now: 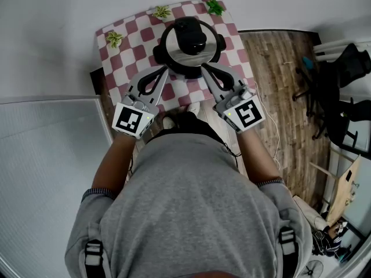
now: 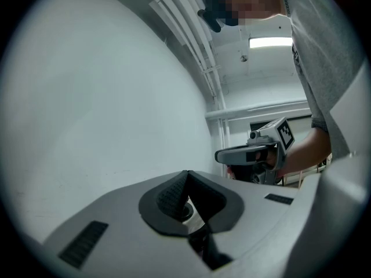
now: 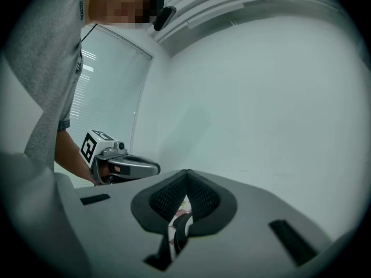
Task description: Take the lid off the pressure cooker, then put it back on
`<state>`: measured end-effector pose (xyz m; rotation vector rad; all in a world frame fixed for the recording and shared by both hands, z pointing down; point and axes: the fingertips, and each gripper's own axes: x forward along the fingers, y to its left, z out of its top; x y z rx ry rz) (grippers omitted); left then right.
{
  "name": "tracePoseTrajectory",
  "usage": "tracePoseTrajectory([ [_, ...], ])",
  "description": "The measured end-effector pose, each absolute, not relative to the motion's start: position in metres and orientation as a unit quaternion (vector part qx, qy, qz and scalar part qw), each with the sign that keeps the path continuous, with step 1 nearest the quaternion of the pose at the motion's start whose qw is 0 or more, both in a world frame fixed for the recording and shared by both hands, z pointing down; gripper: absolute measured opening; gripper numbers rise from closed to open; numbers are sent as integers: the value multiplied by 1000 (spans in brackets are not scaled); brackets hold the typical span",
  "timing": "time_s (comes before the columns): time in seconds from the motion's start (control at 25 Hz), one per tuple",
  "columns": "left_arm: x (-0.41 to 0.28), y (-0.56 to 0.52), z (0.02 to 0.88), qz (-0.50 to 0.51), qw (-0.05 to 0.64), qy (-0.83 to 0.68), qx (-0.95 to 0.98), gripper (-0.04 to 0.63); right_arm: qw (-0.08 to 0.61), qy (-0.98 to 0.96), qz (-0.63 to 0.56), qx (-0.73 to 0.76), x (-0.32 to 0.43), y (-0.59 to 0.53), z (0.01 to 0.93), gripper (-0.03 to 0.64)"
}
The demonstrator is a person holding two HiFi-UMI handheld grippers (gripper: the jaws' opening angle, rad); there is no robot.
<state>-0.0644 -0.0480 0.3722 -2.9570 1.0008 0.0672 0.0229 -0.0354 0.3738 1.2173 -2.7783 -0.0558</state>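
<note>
**Desk:** Head view, please. Where is the pot?

**Operator:** I see the pressure cooker (image 1: pixel 188 51) standing on a table covered by a red-and-white checked cloth (image 1: pixel 133 42), towards the cloth's far half. The lid (image 1: pixel 174 46) sits on the pot, with its black knob (image 1: pixel 190 35) on top. Three small green plants mark the cloth's edge: one on the left (image 1: pixel 114 38) and two at the far side (image 1: pixel 161 11) (image 1: pixel 215 6). A wooden floor (image 1: pixel 272 68) lies to the right.

**Desk:** And the two tools?

**Operator:** The left gripper (image 1: pixel 166 69) points in from the near left and the right gripper (image 1: pixel 202 66) from the near right. Both tips end at the pot's near side, just below the lid. I cannot tell from above whether they touch it.

**Desk:** Jaw state?

**Operator:** In the left gripper view the ribbed pads meet along one line, so I read those jaws as fully closed with nothing between them. The right gripper view shows the same: pads pressed together and empty. Through the slot beneath them I can make out a scrap of checked cloth and a dark curved edge. Each view also shows the opposite tool, held level against a pale wall (image 3: pixel 261 97)
</note>
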Motion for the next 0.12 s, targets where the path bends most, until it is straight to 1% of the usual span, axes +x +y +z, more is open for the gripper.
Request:
tracePoseTrajectory([
  [0.12, -63, -49, 374, 19, 7, 319, -948, 18, 56, -916, -20, 397, 22, -36, 374, 5],
])
